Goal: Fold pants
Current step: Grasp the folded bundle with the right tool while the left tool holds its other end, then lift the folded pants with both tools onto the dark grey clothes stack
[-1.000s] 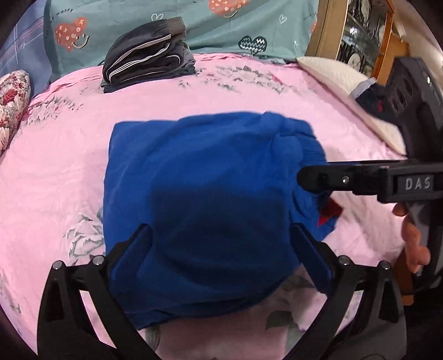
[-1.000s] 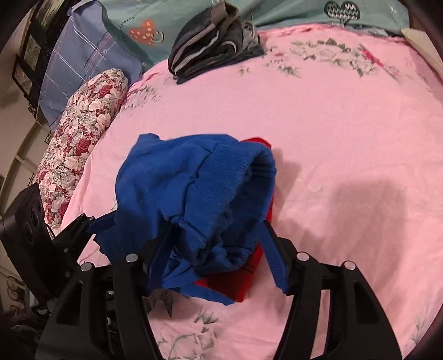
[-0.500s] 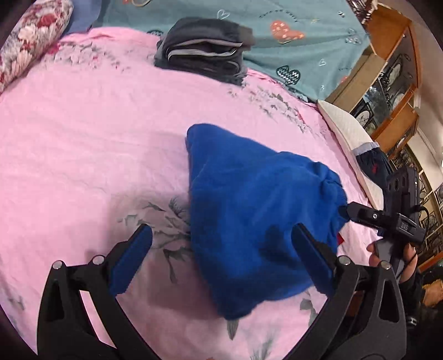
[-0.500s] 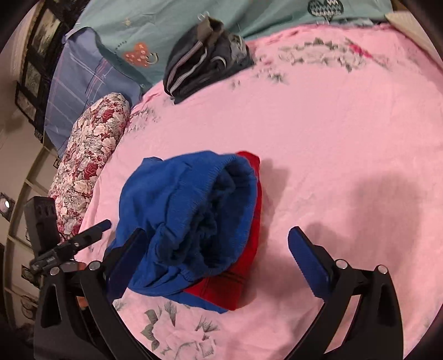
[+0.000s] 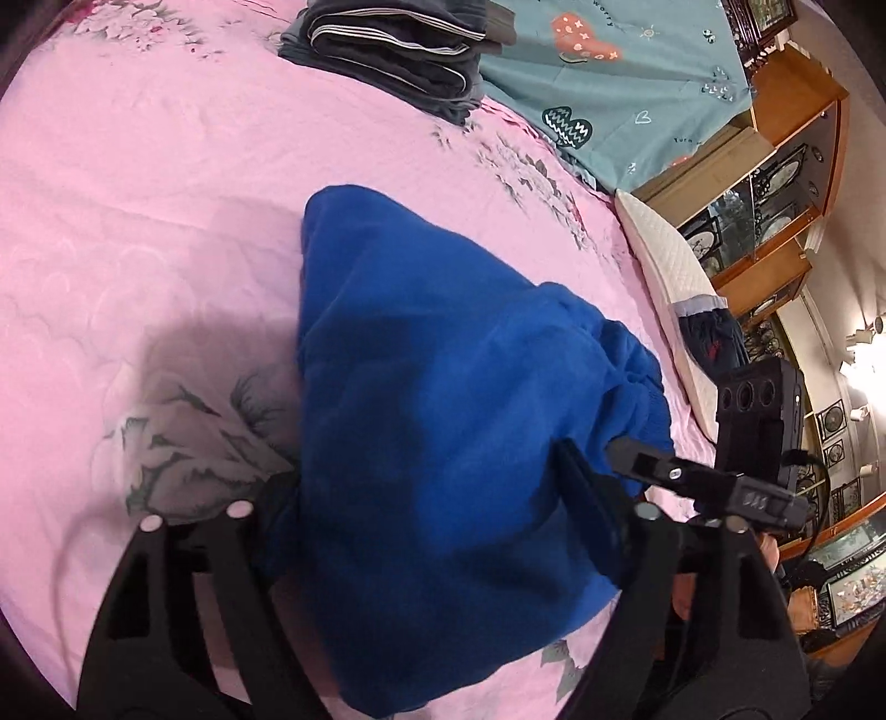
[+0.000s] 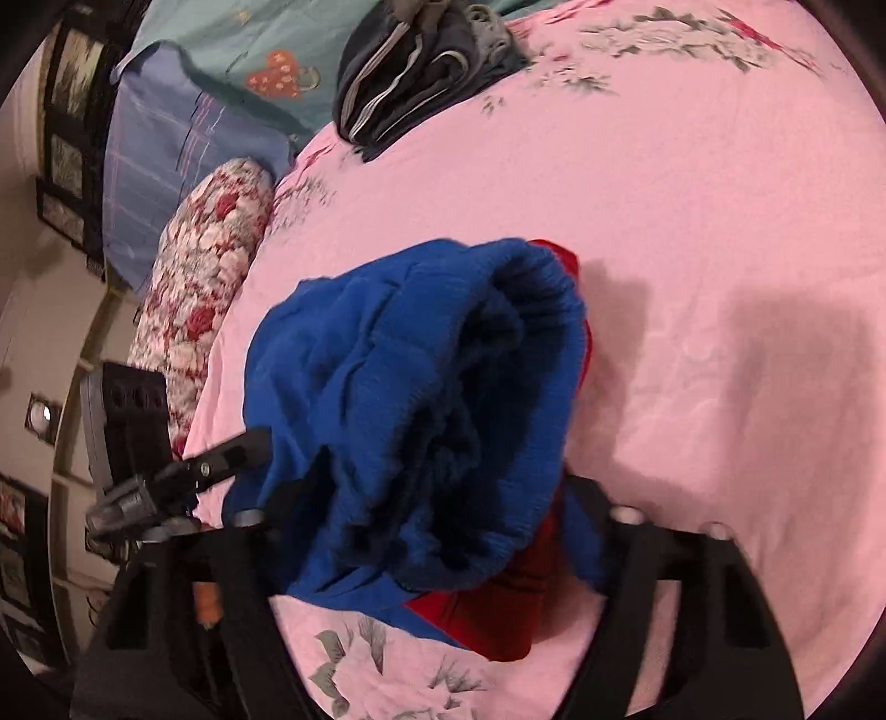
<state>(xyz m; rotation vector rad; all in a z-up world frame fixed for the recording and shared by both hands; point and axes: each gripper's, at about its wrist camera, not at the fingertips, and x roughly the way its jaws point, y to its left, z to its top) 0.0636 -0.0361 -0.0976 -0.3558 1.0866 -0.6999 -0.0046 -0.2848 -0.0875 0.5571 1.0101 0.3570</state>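
Note:
Blue pants (image 5: 443,415) lie folded into a thick bundle on the pink floral sheet (image 5: 138,194). My left gripper (image 5: 432,487) straddles the near end of the bundle, its jaws closing, and the fabric fills the gap between both fingers. In the right wrist view the ribbed waistband end of the pants (image 6: 443,387) bulges up, with a red part (image 6: 498,609) showing beneath it. My right gripper (image 6: 437,498) is closing on that end, its left finger half buried in the cloth. Each gripper shows at the edge of the other's view.
A stack of dark folded clothes (image 5: 387,50) sits at the far side of the bed by teal bedding (image 5: 609,83). A white pillow (image 5: 664,266) and wooden cabinet (image 5: 775,166) are to the right. A floral bolster (image 6: 205,288) lies along the left edge.
The left gripper rolled, swung in over the bundle and narrowed onto it. The right gripper let go, opened wide, then sank and narrowed on the waistband end again.

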